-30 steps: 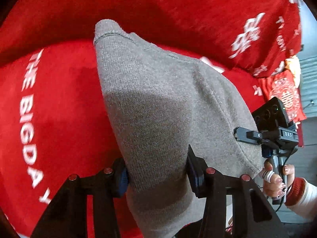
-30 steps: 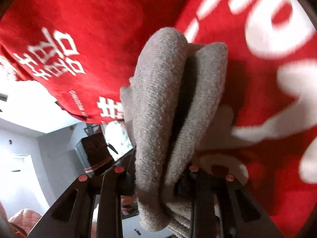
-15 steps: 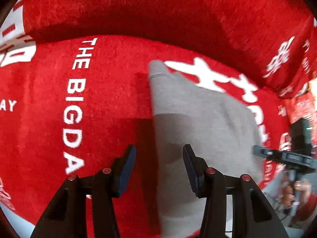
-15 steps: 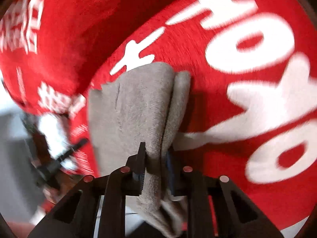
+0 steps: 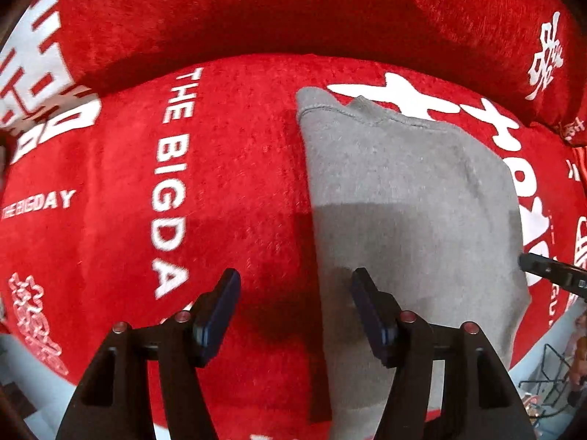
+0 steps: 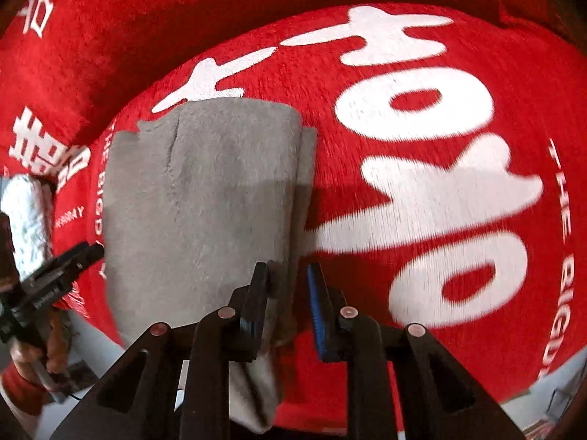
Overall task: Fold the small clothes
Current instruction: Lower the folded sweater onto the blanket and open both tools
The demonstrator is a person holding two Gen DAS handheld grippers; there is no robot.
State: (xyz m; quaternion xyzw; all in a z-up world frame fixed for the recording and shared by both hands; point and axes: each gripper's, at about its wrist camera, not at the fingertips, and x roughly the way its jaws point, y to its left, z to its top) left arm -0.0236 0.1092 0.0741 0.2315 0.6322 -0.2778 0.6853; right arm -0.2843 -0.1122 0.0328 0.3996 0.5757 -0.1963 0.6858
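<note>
A folded grey knit garment [image 5: 407, 198] lies flat on the red plush cover [image 5: 234, 190] with white lettering. My left gripper [image 5: 295, 308] is open and empty, just above the garment's left edge near me. In the right wrist view the garment [image 6: 205, 190] lies left of centre. My right gripper [image 6: 290, 293] is open, jaws a little apart, with the garment's right edge lying loose between them. The other gripper shows at the left edge [image 6: 44, 286].
The red cover's raised back cushion [image 5: 293, 11] runs along the far side. Its near edge drops to a pale floor [image 6: 543, 407]. A white fluffy item [image 6: 25, 216] and the person's hand [image 6: 33, 359] are at the left.
Both grippers lowered the garment onto the red cover and opened. The left let go first and drew back; the right jaws have now parted from the cloth.
</note>
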